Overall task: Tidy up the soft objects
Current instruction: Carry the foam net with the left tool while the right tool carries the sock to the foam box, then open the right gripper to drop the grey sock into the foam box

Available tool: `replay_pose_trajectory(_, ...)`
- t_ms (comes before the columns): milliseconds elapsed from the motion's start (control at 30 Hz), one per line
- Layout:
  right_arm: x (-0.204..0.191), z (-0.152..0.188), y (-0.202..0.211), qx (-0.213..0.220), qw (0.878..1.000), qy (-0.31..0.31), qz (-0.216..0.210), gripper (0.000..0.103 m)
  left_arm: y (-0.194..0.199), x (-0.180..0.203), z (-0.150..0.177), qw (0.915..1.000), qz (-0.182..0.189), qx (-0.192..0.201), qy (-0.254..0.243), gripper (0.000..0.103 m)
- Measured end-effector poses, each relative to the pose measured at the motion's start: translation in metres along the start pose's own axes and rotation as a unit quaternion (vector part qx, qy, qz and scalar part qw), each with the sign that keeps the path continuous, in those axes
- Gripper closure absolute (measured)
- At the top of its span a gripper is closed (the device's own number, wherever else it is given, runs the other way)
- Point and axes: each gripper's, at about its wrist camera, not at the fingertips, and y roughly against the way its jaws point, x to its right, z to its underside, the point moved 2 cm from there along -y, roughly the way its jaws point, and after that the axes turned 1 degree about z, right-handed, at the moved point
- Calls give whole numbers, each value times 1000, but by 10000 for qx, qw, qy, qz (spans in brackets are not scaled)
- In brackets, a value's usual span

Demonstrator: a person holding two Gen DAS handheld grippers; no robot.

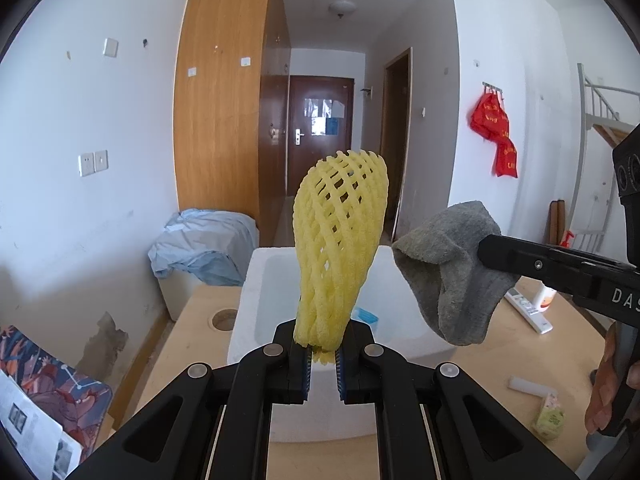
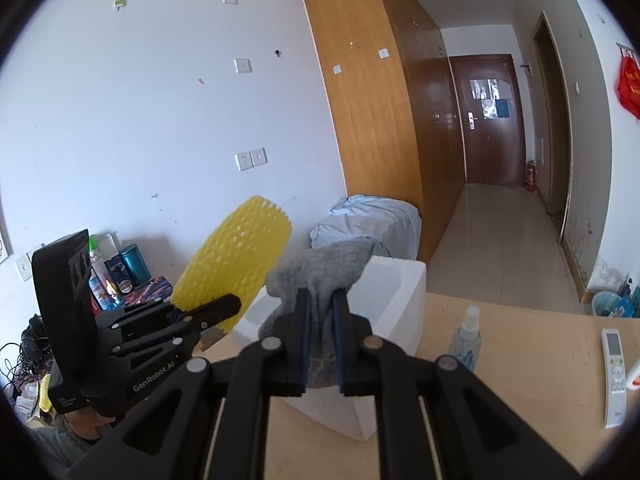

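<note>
Blue spray bottle (image 2: 466, 338) shows only from the right wrist

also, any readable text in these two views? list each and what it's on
"GenRobot.AI": on the body of the left gripper, right wrist view.
"DAS", cut off at the frame edge: on the body of the right gripper, left wrist view.
Yellow print on the red bags: too blurred to read.
Remote control buttons, papers on the door: too small to read.

Two wrist fisheyes, each close behind its gripper, facing the corridor; shared: white foam box (image 1: 260, 280) (image 2: 400, 284), worktop (image 1: 192, 320) (image 2: 520, 340).
</note>
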Motion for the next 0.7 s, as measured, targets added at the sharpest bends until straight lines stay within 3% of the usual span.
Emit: replay_pose_trajectory(700, 17, -7, -48, -206, 9997, 152, -6, 90, -58, -14, -15, 9996, -71, -263, -5, 93)
